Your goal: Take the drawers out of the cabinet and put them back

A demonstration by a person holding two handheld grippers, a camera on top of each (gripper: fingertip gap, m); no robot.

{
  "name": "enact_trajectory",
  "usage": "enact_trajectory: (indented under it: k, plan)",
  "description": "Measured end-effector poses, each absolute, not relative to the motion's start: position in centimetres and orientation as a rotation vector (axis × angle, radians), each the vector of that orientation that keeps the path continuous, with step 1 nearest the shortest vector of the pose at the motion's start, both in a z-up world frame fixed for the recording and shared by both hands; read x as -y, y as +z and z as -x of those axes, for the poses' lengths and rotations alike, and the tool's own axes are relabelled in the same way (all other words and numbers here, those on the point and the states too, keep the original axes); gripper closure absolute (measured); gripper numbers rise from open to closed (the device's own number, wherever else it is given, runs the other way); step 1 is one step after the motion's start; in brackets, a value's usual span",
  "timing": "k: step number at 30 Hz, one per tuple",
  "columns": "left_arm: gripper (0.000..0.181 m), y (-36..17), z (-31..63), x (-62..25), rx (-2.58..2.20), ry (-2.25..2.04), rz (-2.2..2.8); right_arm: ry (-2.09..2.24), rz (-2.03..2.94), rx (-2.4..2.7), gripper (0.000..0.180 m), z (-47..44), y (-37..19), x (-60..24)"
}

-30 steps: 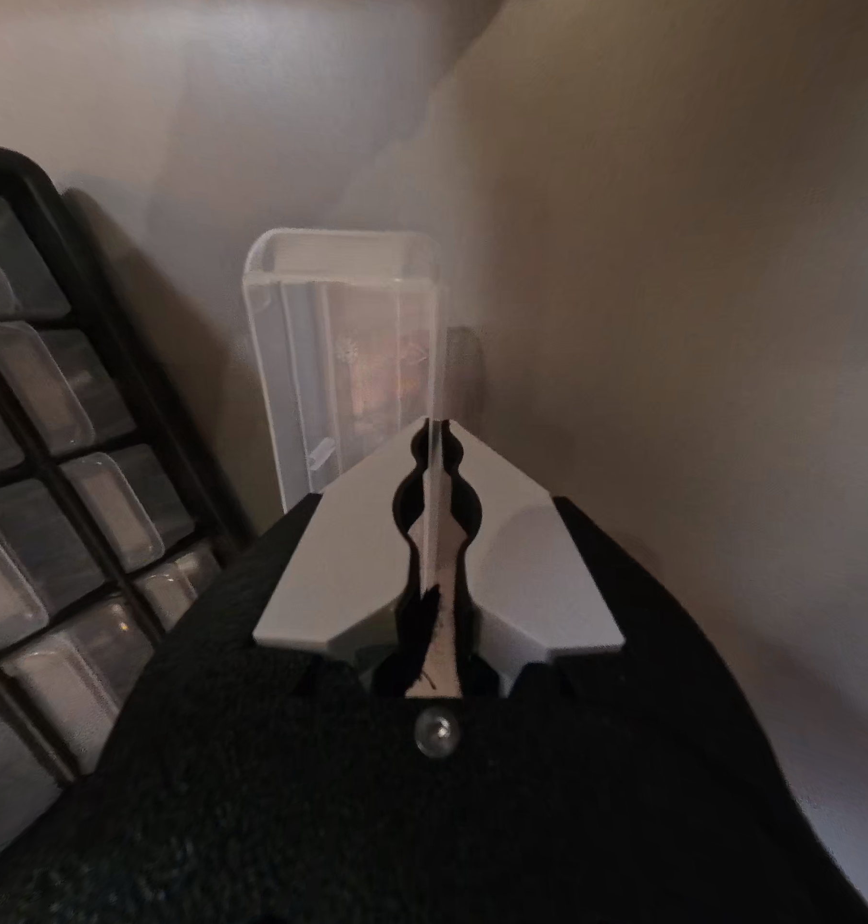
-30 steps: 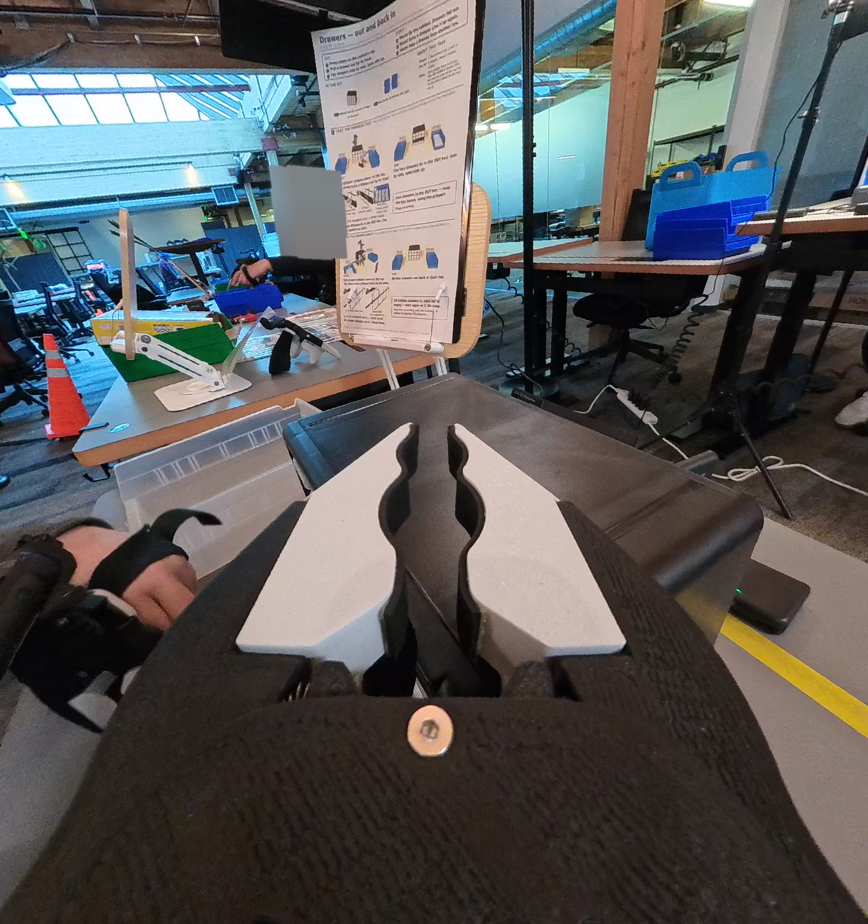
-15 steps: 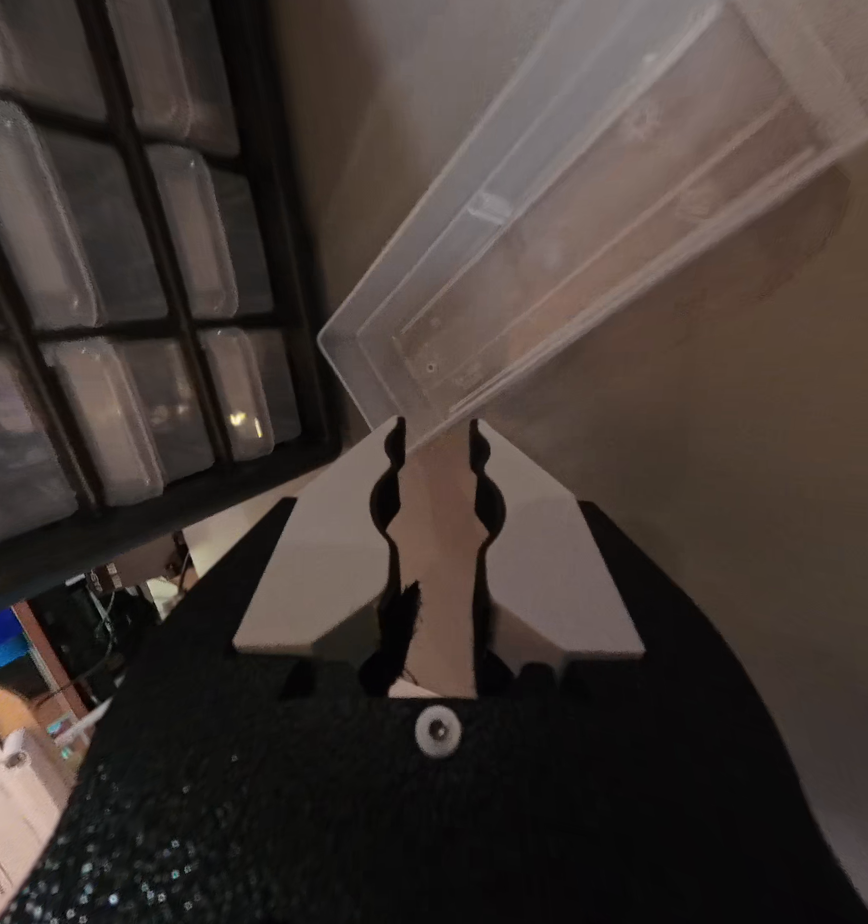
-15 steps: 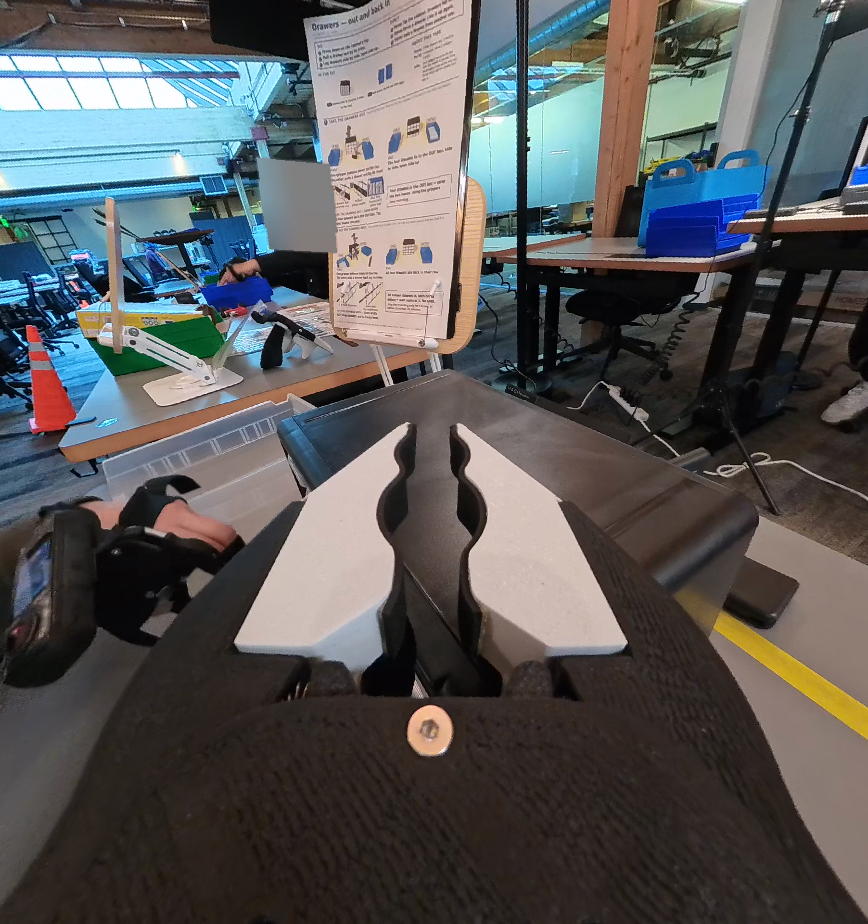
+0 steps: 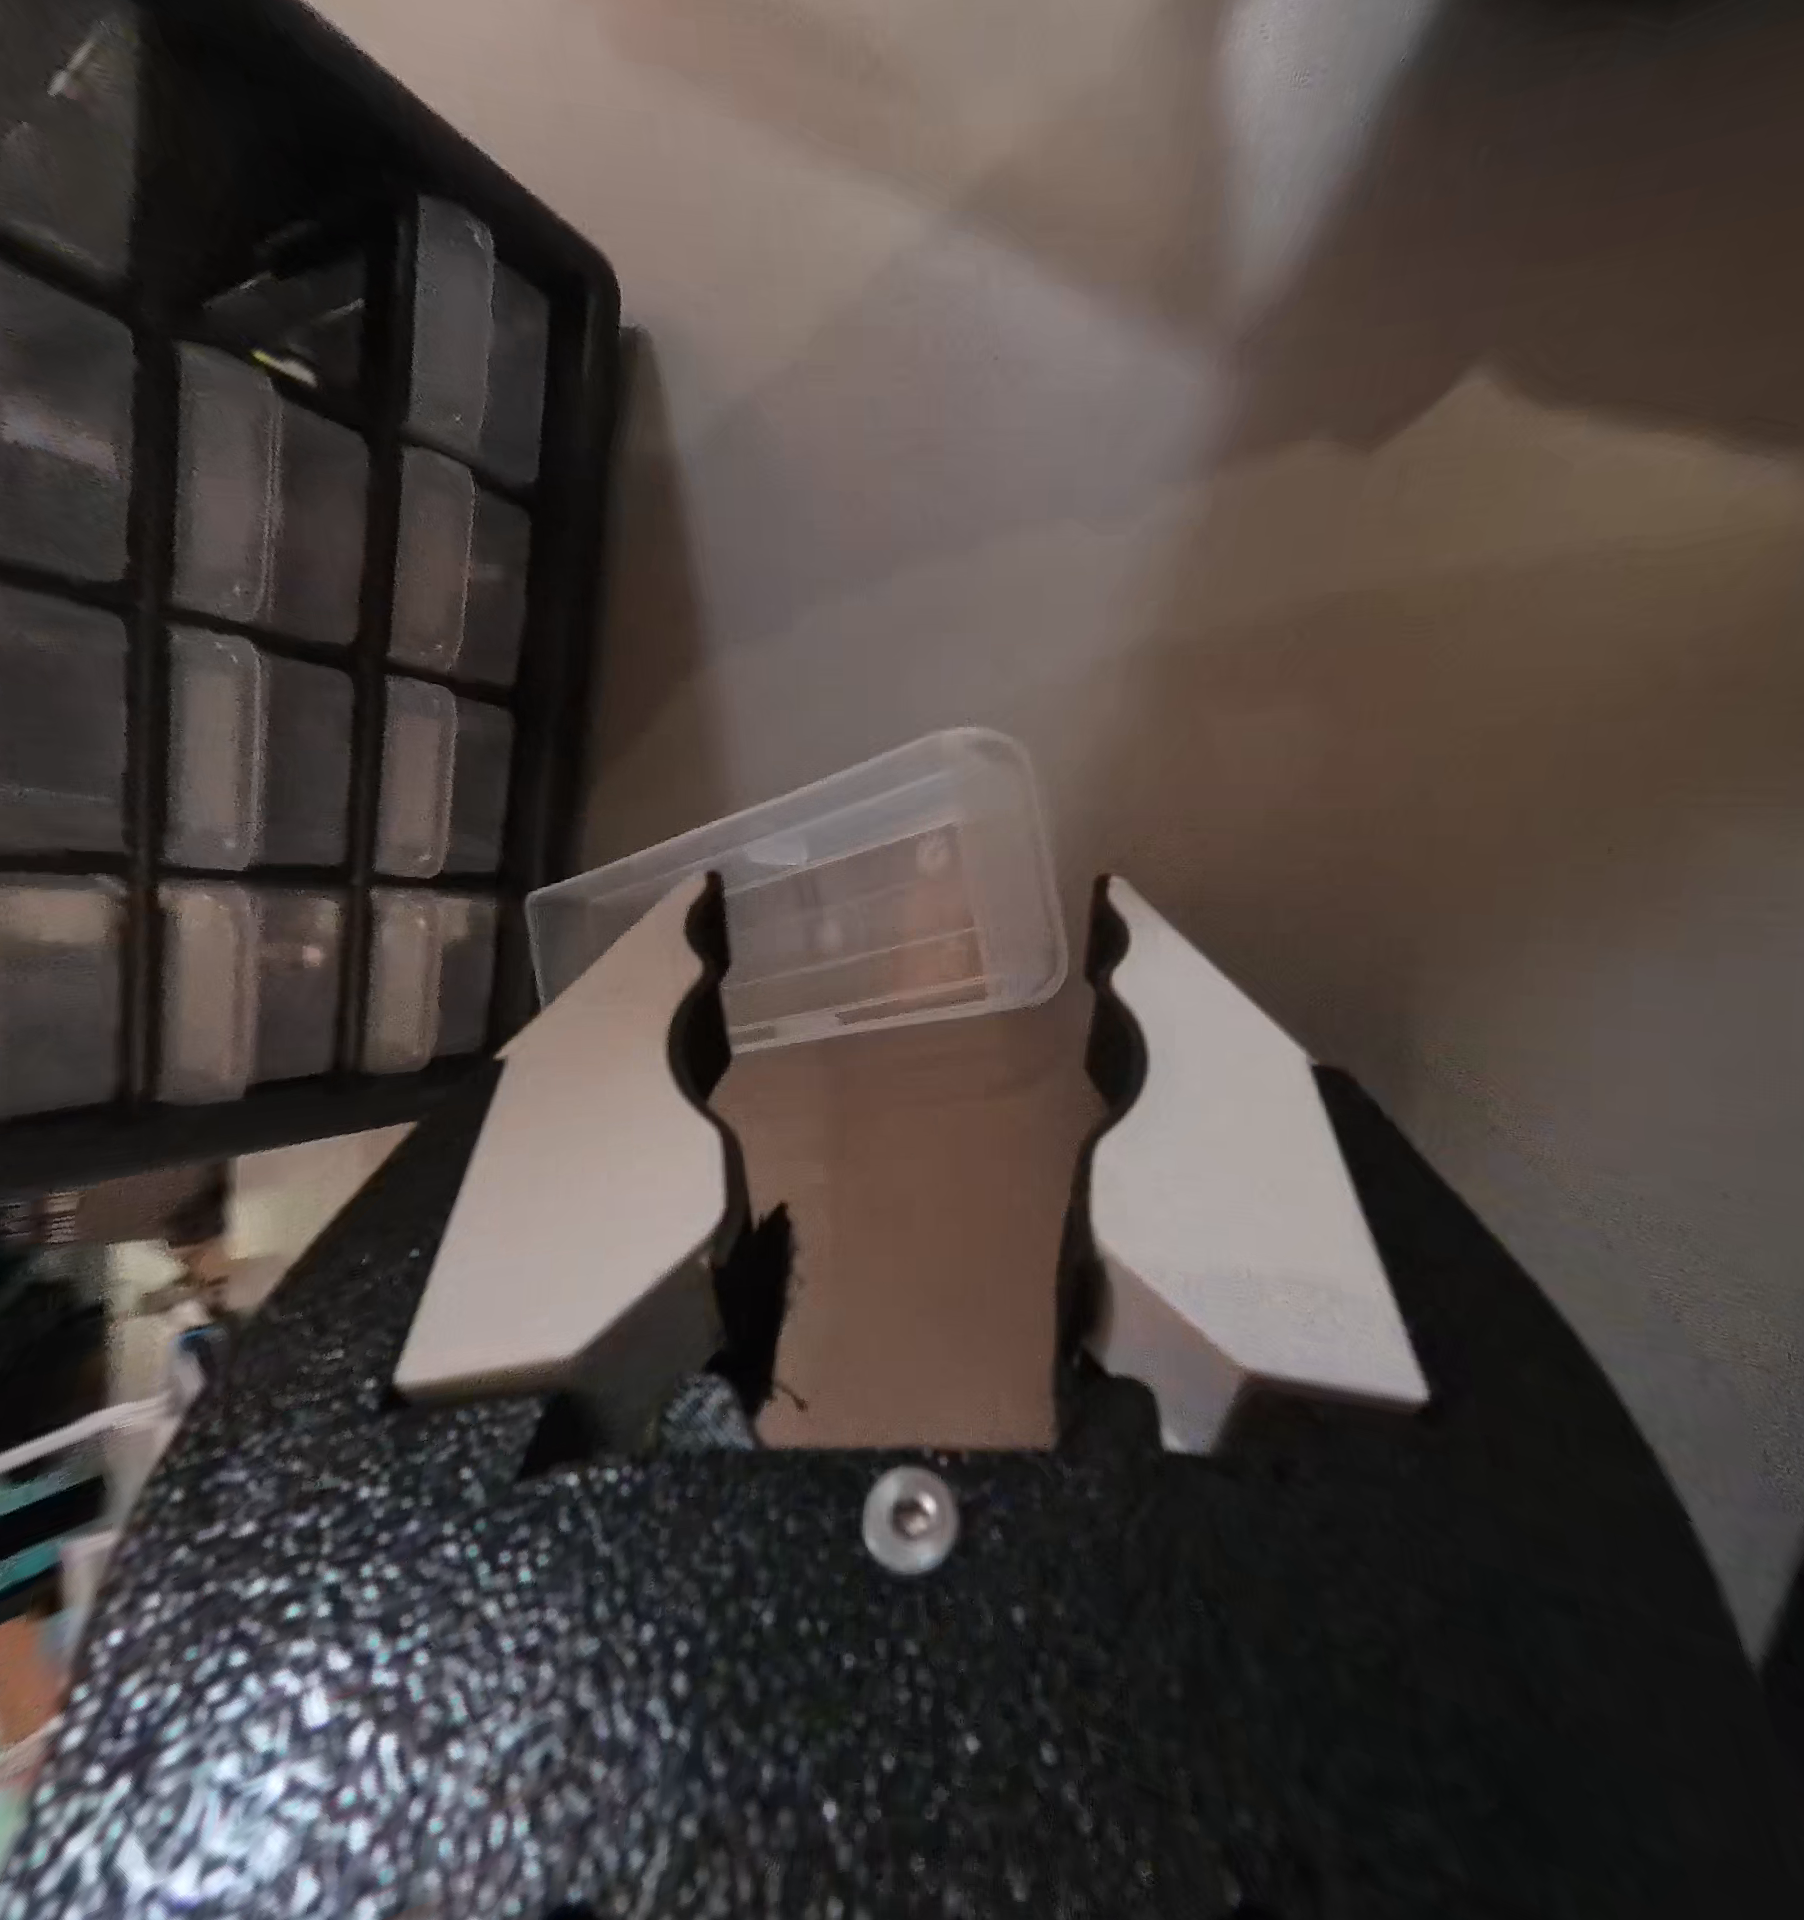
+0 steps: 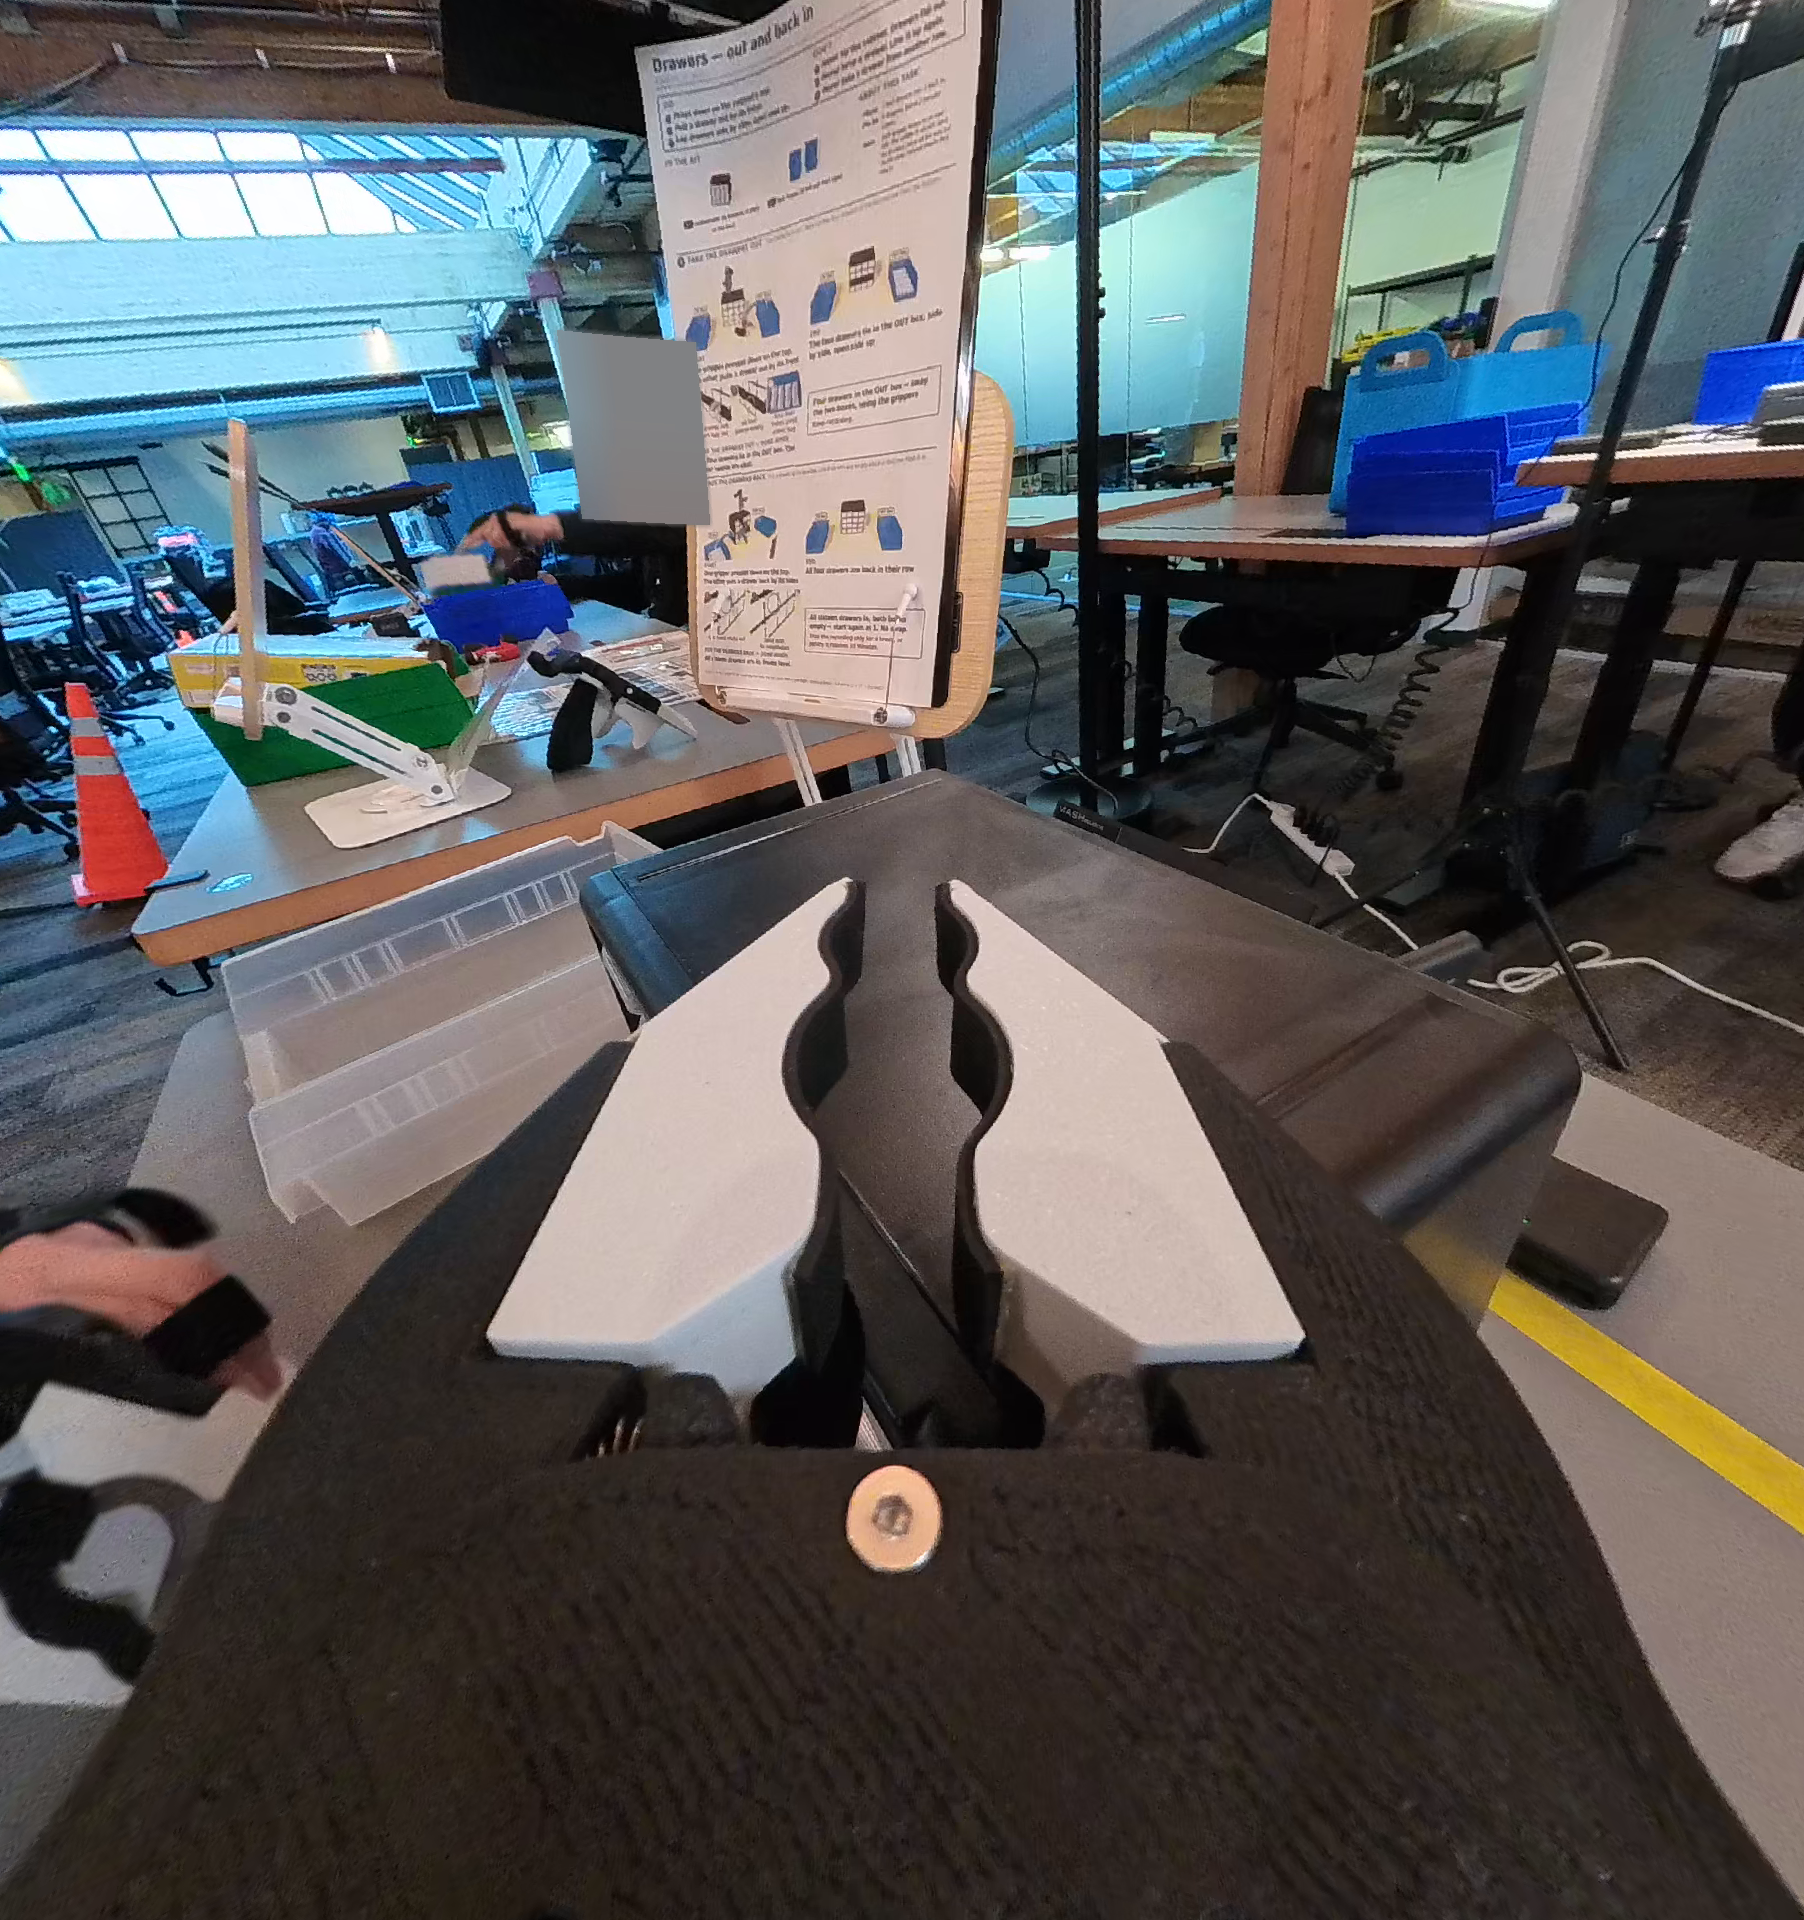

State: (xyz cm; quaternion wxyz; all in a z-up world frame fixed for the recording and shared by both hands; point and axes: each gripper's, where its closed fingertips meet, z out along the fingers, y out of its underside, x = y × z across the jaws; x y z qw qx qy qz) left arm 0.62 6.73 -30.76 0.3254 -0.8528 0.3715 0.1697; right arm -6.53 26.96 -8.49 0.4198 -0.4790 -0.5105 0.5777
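Note:
In the left wrist view my left gripper [image 5: 903,894] is open wide and empty. A clear plastic drawer [image 5: 877,935] lies on the table just beyond its fingertips, tilted, beside the black cabinet [image 5: 254,623] with its grid of clear drawers on the left. In the right wrist view my right gripper [image 6: 898,894] has its fingers close together with nothing between them, over the flat black top of the cabinet [image 6: 1189,935]. Clear drawers [image 6: 410,1018] lie on the table left of the cabinet.
A person's hand [image 6: 98,1309] with the left gripper is at the lower left of the right wrist view. An instruction sheet on a stand [image 6: 825,364] rises behind the cabinet. A yellow line [image 6: 1656,1403] crosses the table at right.
My left gripper was shut on the clear drawer's wall, then opened and let it go. The drawer now lies by the cabinet. My right gripper has stayed on the cabinet top.

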Motion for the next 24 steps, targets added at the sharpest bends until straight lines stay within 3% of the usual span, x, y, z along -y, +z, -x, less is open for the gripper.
enact_trajectory:
  k: [1,6,15,24]
  plan:
    - [0.120,-31.2,-0.7,-6.8,-1.011,0.490,2.224,1.449,1.200,1.280,0.167,6.5,-8.5,-27.0]
    - [0.163,-31.7,-0.4,-6.8,-1.094,0.636,2.193,1.452,1.199,1.280,0.167,6.5,-8.5,-26.9]
    - [0.165,-31.7,0.4,-6.4,-1.232,0.719,2.184,1.466,1.195,1.280,0.167,6.4,-8.4,-26.9]
    - [0.165,-27.0,-4.2,-8.0,-1.278,0.517,1.944,1.477,1.194,1.280,0.167,6.4,-8.4,-26.9]
